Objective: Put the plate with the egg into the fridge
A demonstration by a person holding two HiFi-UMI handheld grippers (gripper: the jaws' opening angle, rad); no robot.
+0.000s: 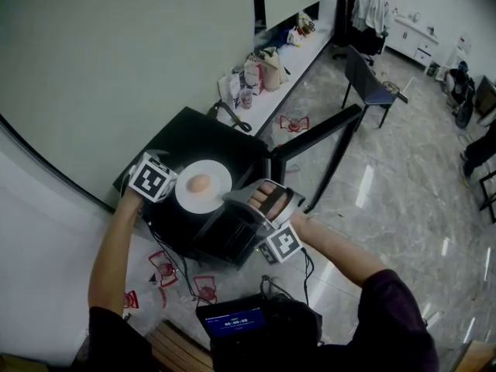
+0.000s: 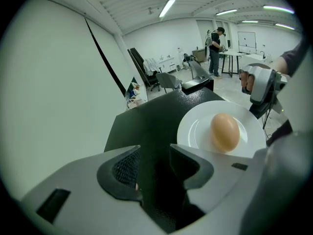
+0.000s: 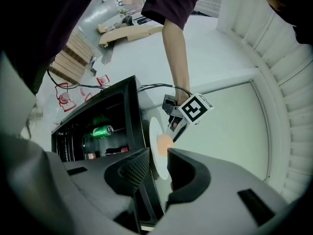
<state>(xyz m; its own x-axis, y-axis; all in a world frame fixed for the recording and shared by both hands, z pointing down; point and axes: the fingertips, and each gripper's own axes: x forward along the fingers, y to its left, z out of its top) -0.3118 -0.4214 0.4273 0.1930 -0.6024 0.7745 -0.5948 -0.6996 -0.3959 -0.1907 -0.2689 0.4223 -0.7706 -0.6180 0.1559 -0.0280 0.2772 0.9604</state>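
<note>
While the head view looks steeply down, the round white plate (image 1: 215, 175) lies on the flat black top of the fridge (image 1: 203, 136), close to the front edge above the open compartment. A smooth tan egg (image 1: 199, 183) rests at its middle. The left gripper (image 1: 173, 187) stands at the plate's left rim and the right gripper (image 1: 231, 198) reaches in at the right rim. The fridge's door (image 1: 314, 139) hangs wide open as a long dark slab.

Seen from the left gripper view, this gripper's grey jaws stand spread, the ribbed black pads (image 2: 126, 166) facing each other with only the glossy, finely pebbled fridge top between them. They hold nothing. The plate, glazed and shallow with a raised rim, sits just beyond the right-hand jaw. I cannot tell whether that jaw touches it.

Seen from the right gripper view, these jaws are drawn narrow and pinch the plate's near rim, the thin white edge filling the gap between the pads. The egg shows just past the tips. Inside the dark fridge a green can (image 3: 102, 130) lies on its side.
</note>
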